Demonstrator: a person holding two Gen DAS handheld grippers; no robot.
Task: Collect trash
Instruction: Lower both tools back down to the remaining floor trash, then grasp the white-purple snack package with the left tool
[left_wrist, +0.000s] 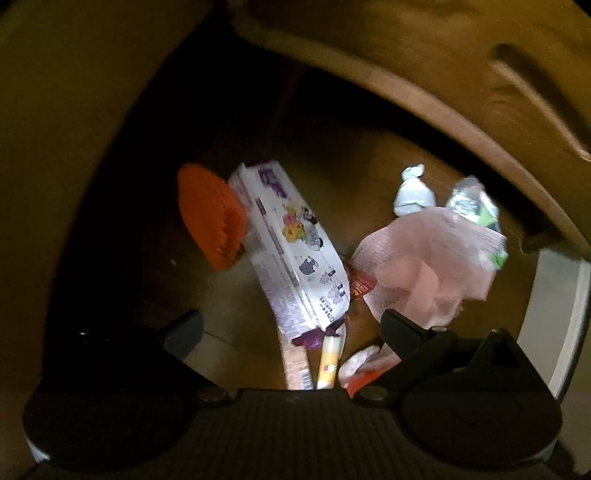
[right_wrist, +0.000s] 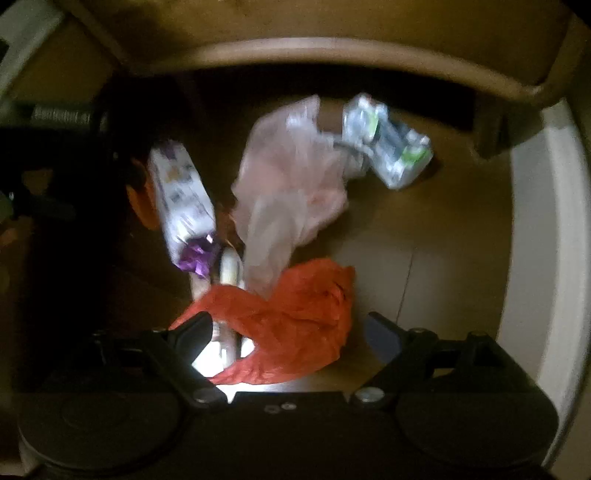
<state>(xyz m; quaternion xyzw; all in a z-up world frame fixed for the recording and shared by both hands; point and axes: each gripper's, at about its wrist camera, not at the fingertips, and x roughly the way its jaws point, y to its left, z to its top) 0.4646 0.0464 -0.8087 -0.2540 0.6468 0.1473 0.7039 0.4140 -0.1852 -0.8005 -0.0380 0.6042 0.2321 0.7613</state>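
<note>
Trash lies scattered on a dim tan floor (right_wrist: 443, 236) under a wooden chair (right_wrist: 332, 59), likely because it slid or was dropped there, out of easy reach. Nearest the right gripper (right_wrist: 291, 328), a crumpled red plastic bag (right_wrist: 295, 314) sits right between its fingers, which stand wide apart and clamp nothing; the bag seems the natural first pick, though the blur leaves it unclear whether the fingertips touch it. The left gripper (left_wrist: 291, 328) also has its fingers spread and holds nothing; just ahead of it lie a yellow tube (left_wrist: 328, 363) and a white carton with purple print (left_wrist: 291, 251), the carton slanting away with its torn end towards the camera. To the carton's left, an orange ribbed disc (left_wrist: 210, 218) touches or overlaps its edge. To the right, a thin pink bag (left_wrist: 424, 258) lies bunched, partly covering a crushed water bottle (left_wrist: 476, 206). Farther back sits a small white knotted bundle (left_wrist: 412, 192), apart from the rest. Both grippers point downward at the pile, probably to choose what to lift.
</note>
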